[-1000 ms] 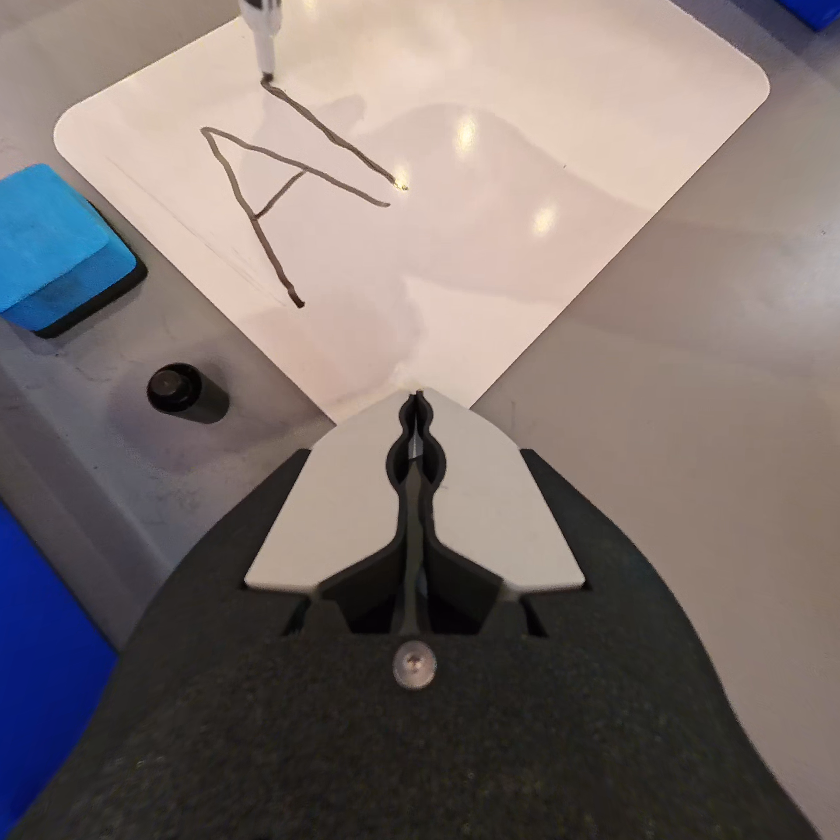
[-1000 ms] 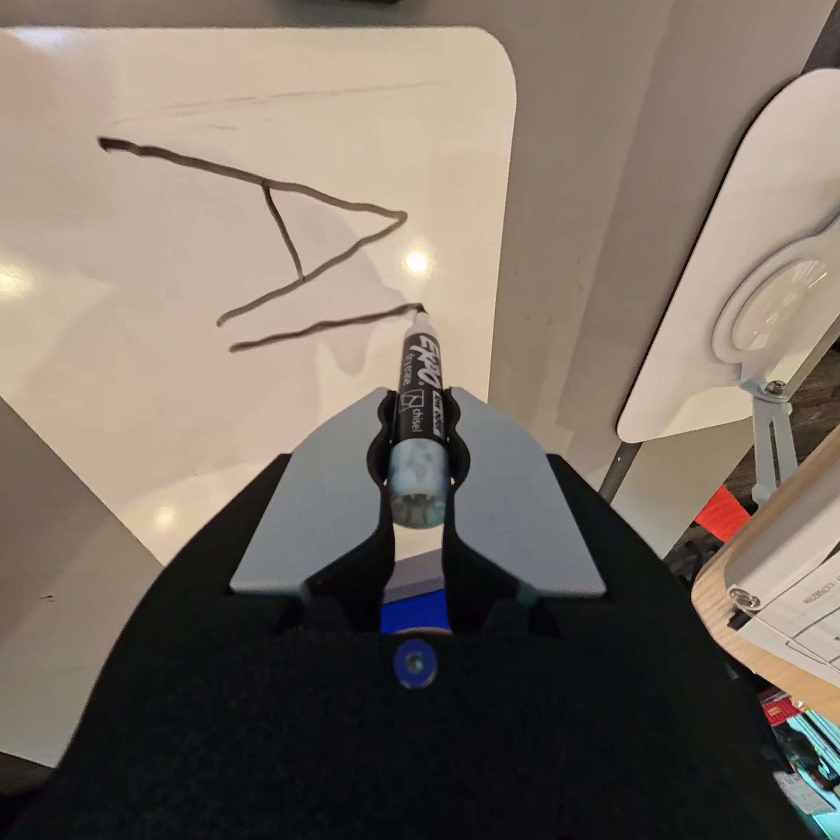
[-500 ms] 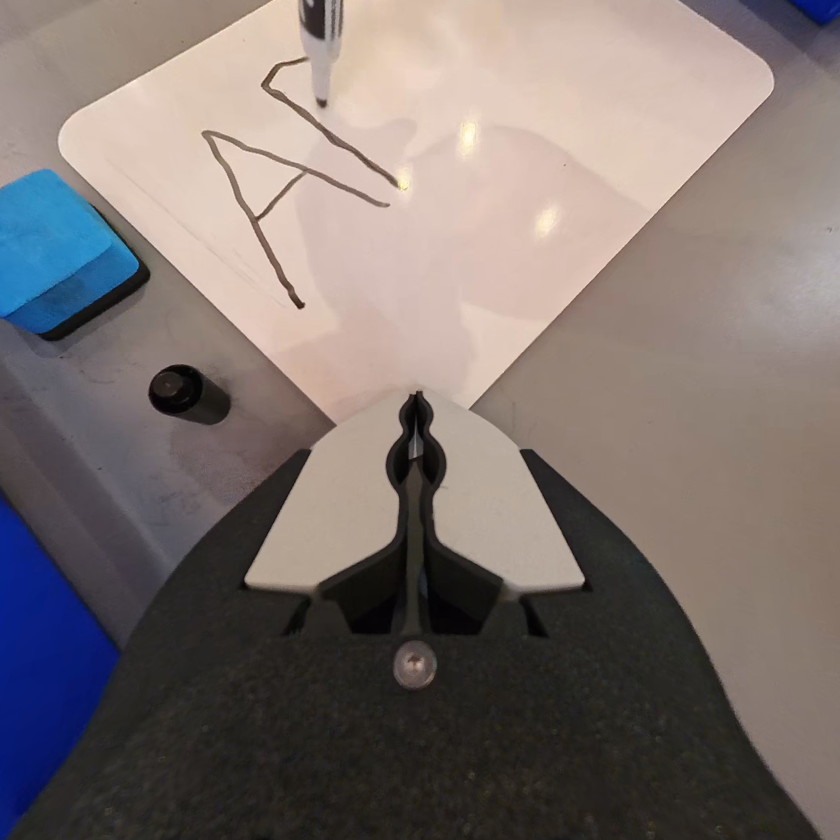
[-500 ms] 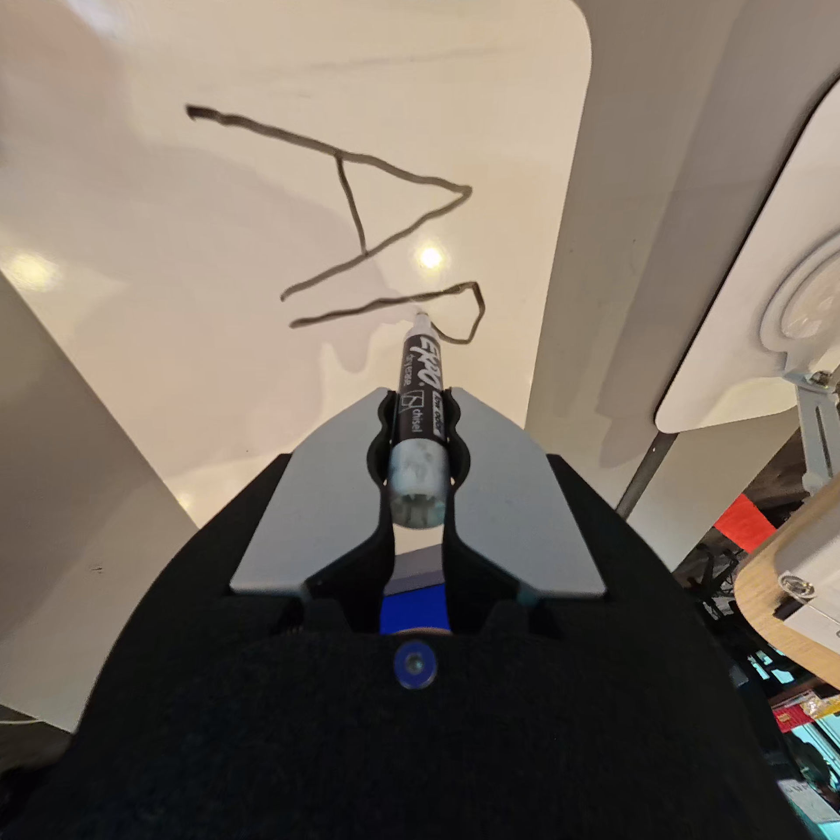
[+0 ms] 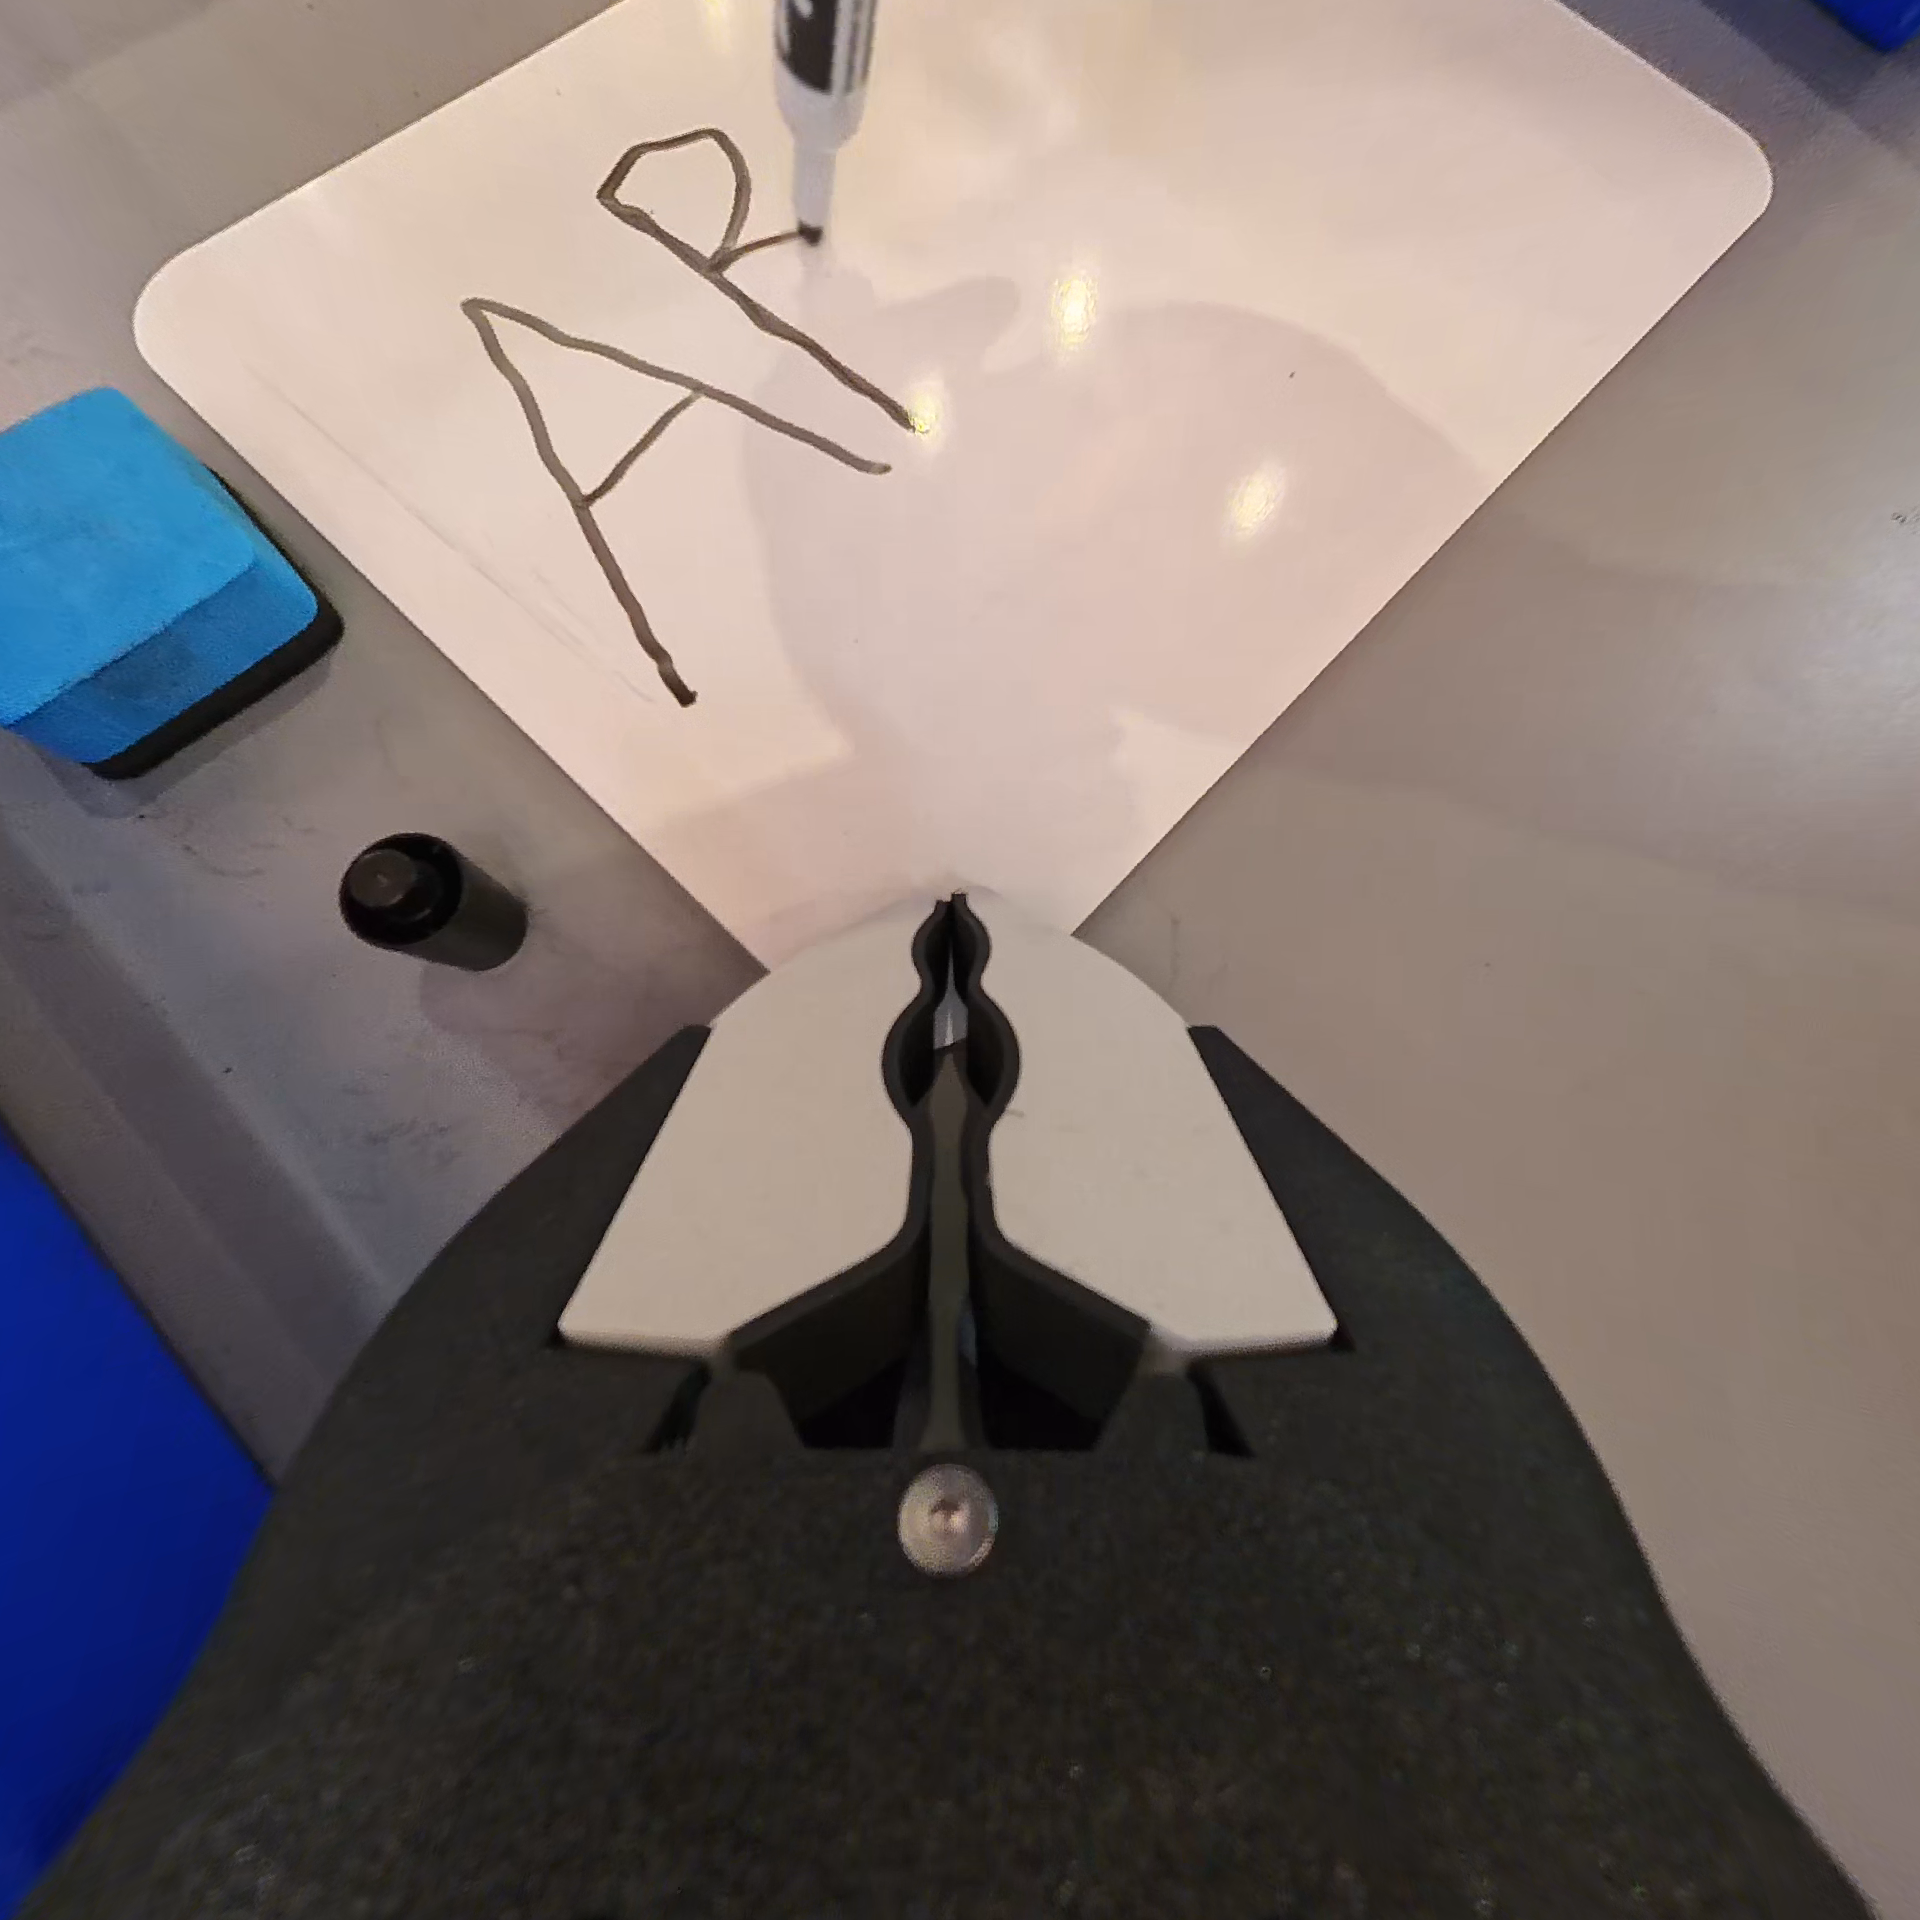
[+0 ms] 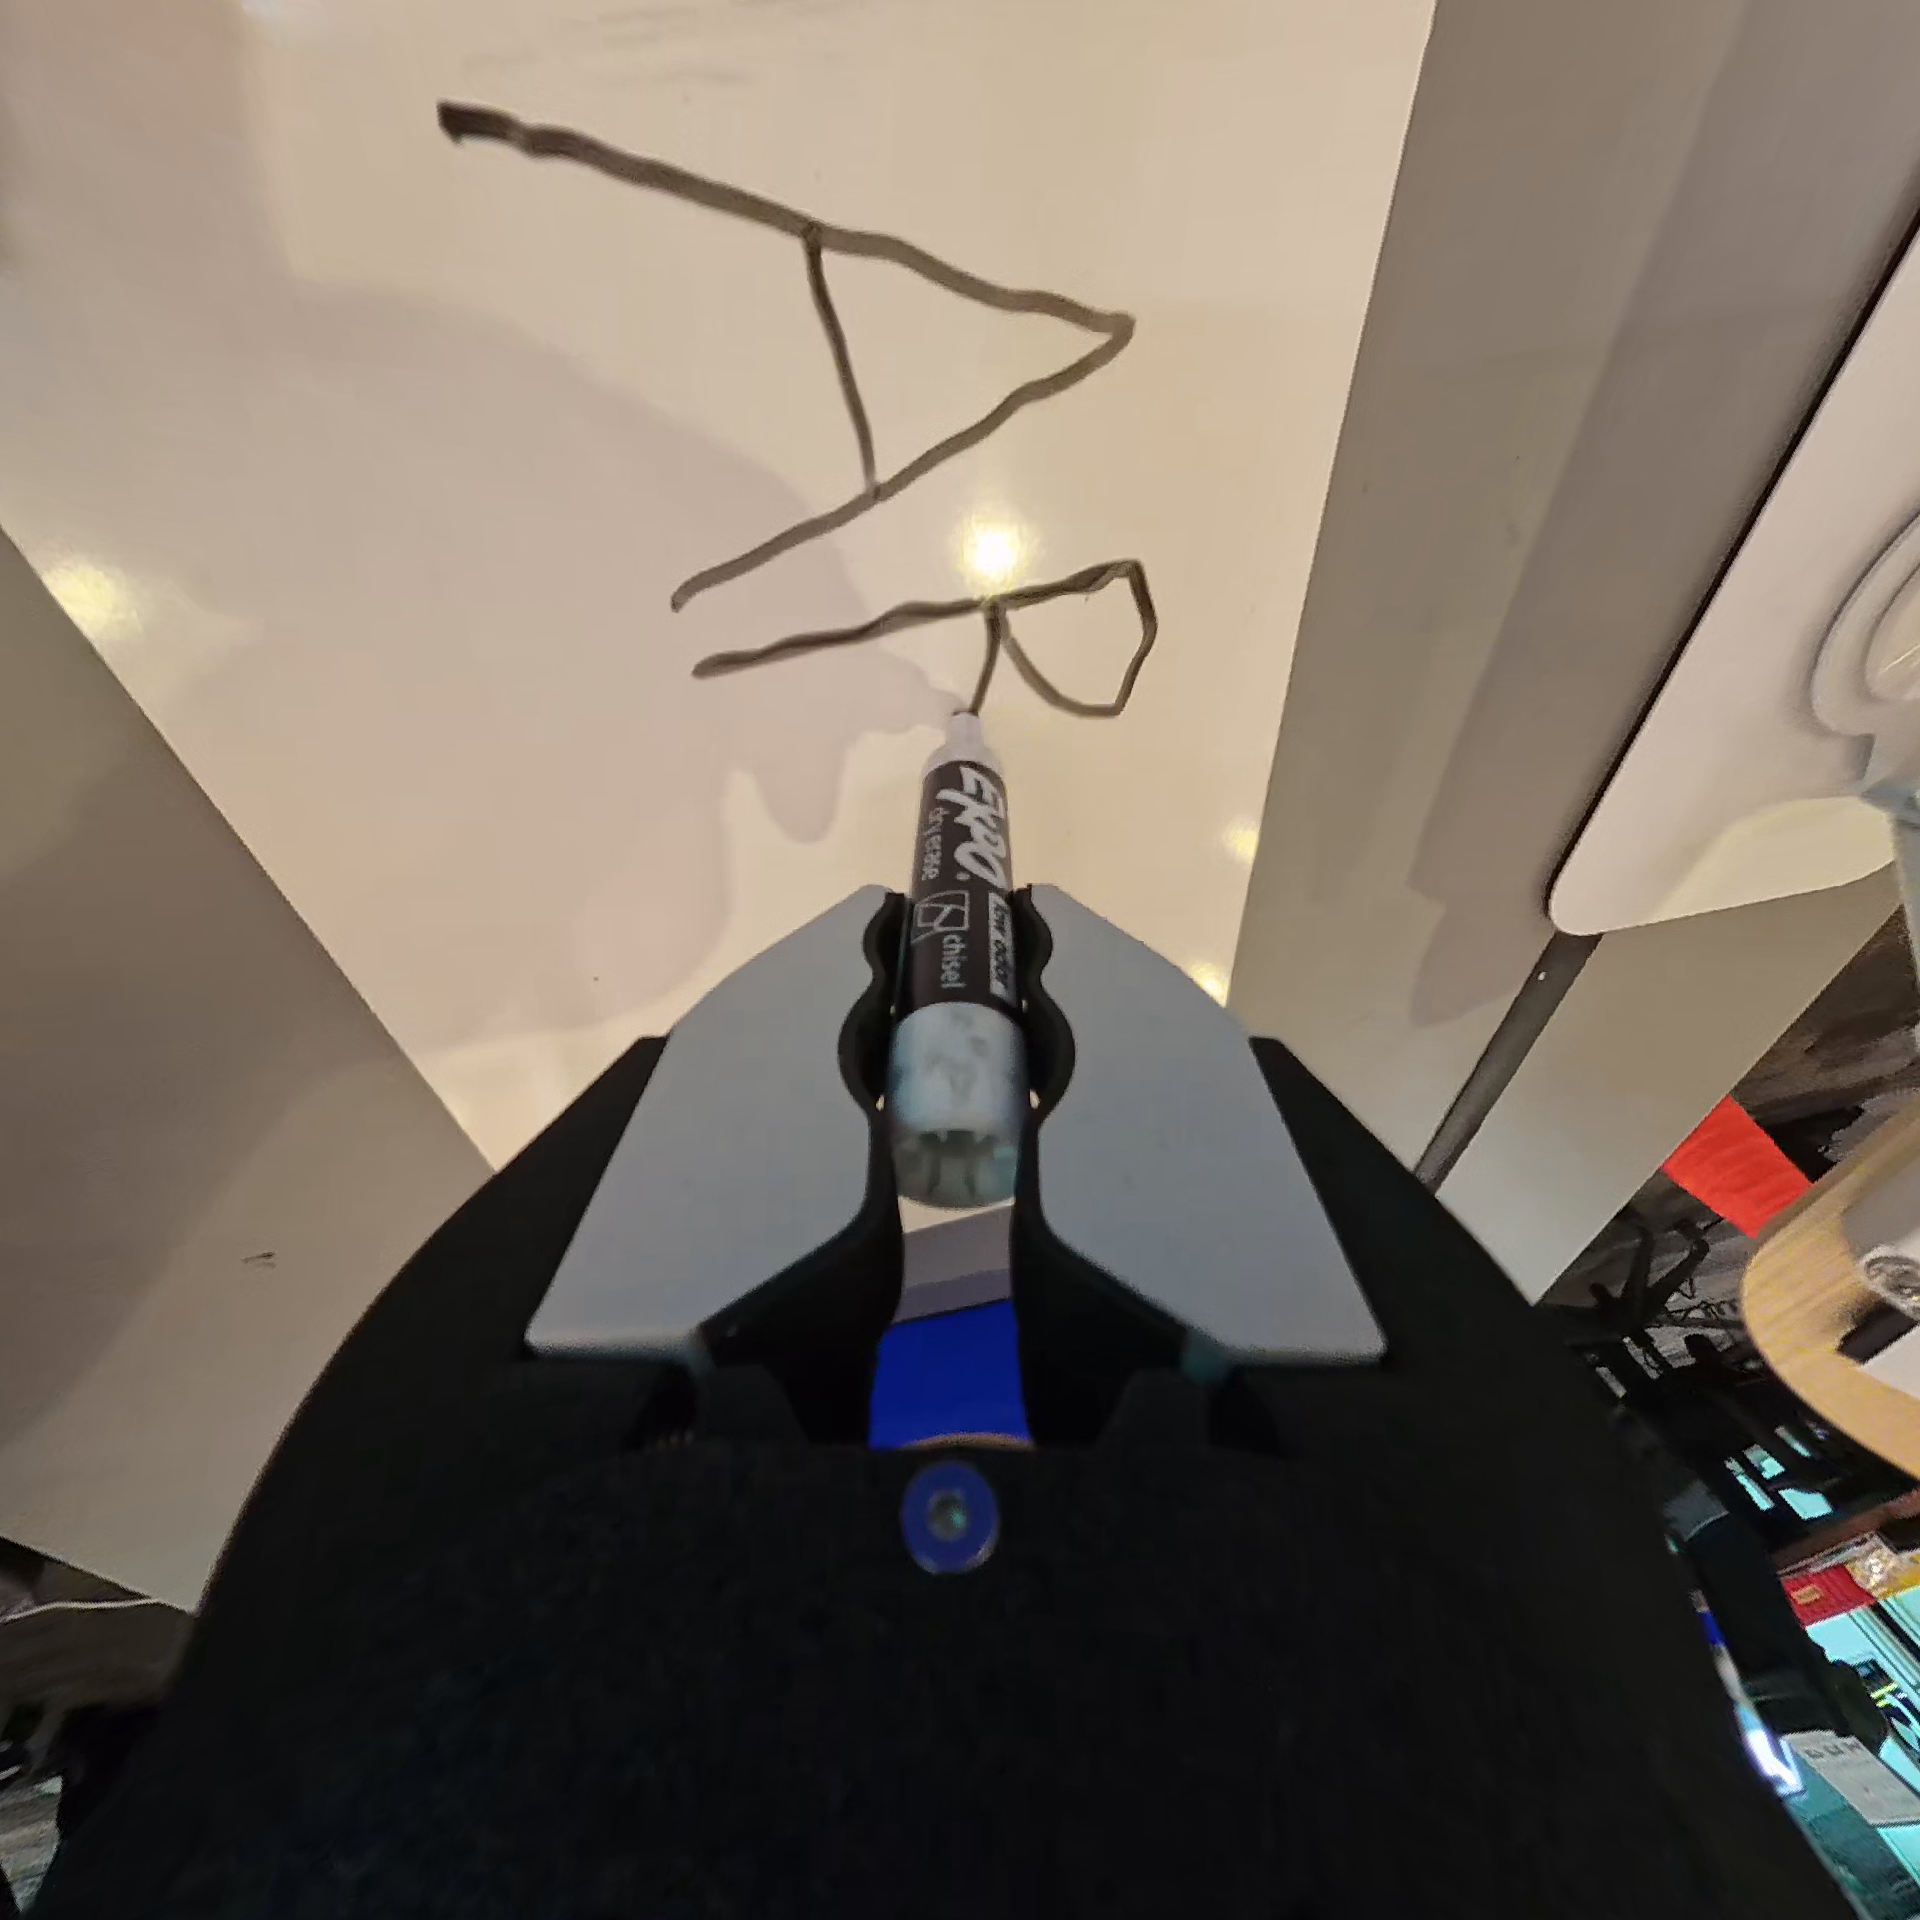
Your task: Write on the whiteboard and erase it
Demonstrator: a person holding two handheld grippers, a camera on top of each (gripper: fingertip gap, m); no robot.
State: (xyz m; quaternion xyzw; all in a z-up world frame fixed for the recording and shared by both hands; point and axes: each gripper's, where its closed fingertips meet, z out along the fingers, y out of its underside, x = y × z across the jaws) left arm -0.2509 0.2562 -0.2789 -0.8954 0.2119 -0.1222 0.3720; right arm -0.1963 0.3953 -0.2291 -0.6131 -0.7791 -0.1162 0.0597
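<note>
Since the earlier frame the marker [image 6: 961, 831] has drawn a closed loop and begun another stroke. The right claw [image 6: 956, 914] clamps it, tip touching the whiteboard [image 5: 1351, 312]. The left claw [image 5: 953, 914], pressed together, hovers at the board's near corner; the blue eraser [image 5: 135, 571] lies left on the table [image 5: 1558, 831].

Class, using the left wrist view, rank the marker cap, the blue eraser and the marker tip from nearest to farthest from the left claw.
1. Marker cap: lying on the grey table, just left of the left claw.
2. Blue eraser: farther left, beside the whiteboard's edge.
3. Marker tip: far ahead, touching the whiteboard.
</note>
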